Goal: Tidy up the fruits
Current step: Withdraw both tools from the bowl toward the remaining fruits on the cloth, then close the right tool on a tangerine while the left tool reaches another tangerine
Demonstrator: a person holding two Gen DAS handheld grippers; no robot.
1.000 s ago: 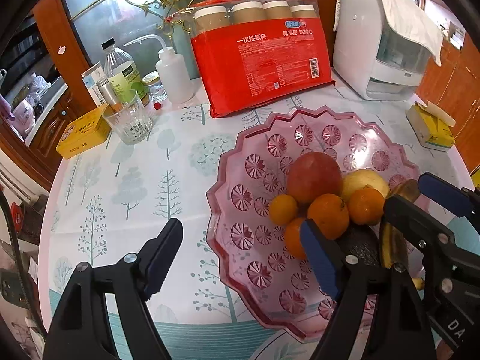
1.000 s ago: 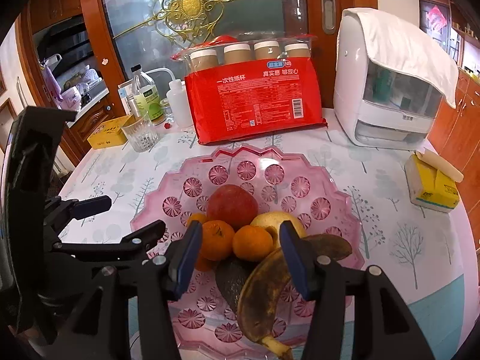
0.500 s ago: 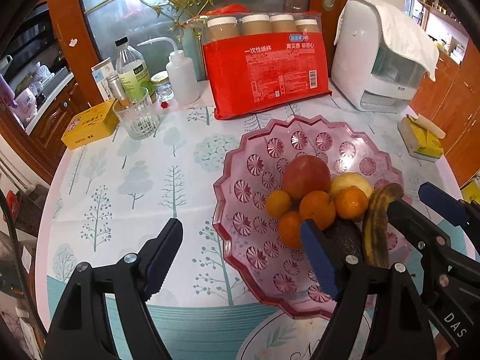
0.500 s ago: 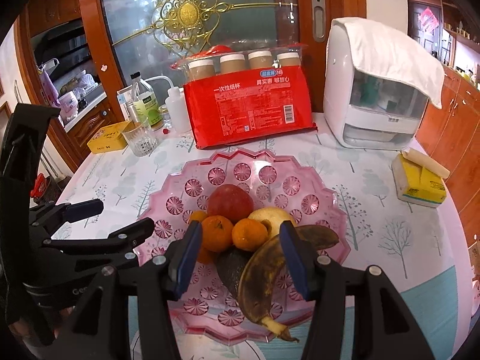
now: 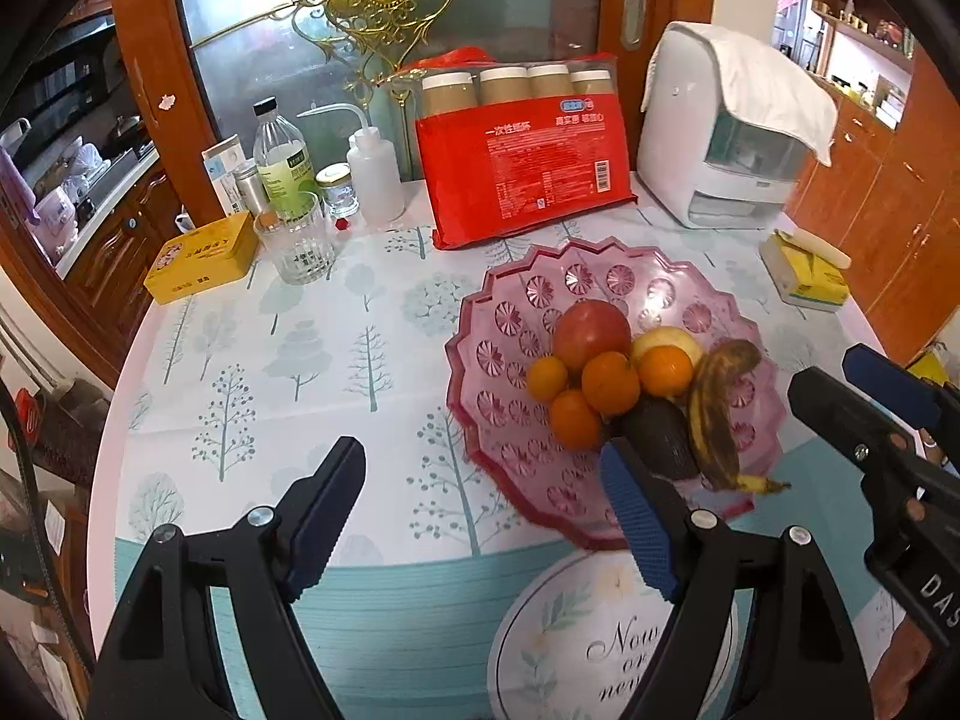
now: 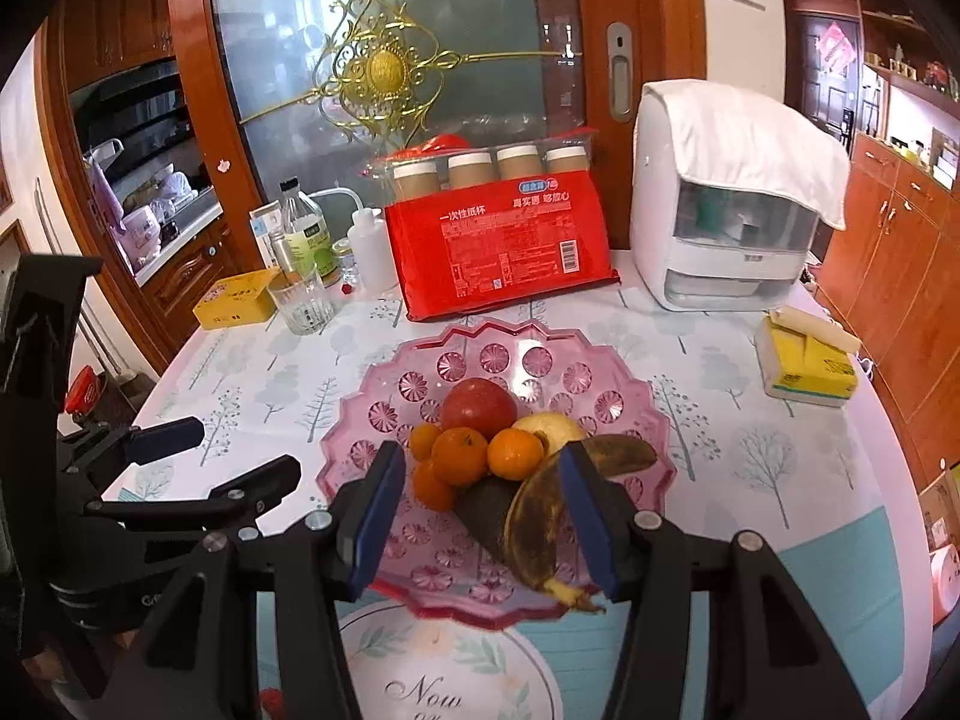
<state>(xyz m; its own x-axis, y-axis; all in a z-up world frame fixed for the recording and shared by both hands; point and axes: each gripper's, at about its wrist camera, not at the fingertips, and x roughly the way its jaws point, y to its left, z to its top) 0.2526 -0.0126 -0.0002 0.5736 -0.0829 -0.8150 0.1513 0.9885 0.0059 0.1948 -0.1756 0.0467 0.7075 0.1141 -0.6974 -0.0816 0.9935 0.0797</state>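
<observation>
A pink scalloped fruit bowl [image 5: 498, 324] [image 6: 384, 384] sits on the round table. In it lie a red apple [image 5: 591, 330] [image 6: 478, 408], several small oranges [image 5: 609, 381] [image 6: 459, 456], a yellow fruit [image 6: 555, 426], a dark avocado [image 5: 660, 435] [image 6: 486, 510] and a browned banana [image 5: 714, 414] [image 6: 540, 516]. My left gripper [image 5: 480, 516] is open and empty, above the table just left of the bowl's near rim. My right gripper [image 6: 480, 516] is open and empty, above the bowl's near edge; it also shows at the right of the left wrist view [image 5: 864, 402].
At the back stand a red pack of paper cups [image 5: 522, 162], a white appliance with a towel [image 5: 732, 132], a squeeze bottle [image 5: 372, 174], a glass [image 5: 297, 240], bottles and a yellow tin [image 5: 201, 255]. A yellow tissue pack [image 6: 804, 369] lies at right.
Both grippers have pulled back and up from the bowl; the fruit looks smaller and farther away. Both stay open and empty. The fruit has not moved.
</observation>
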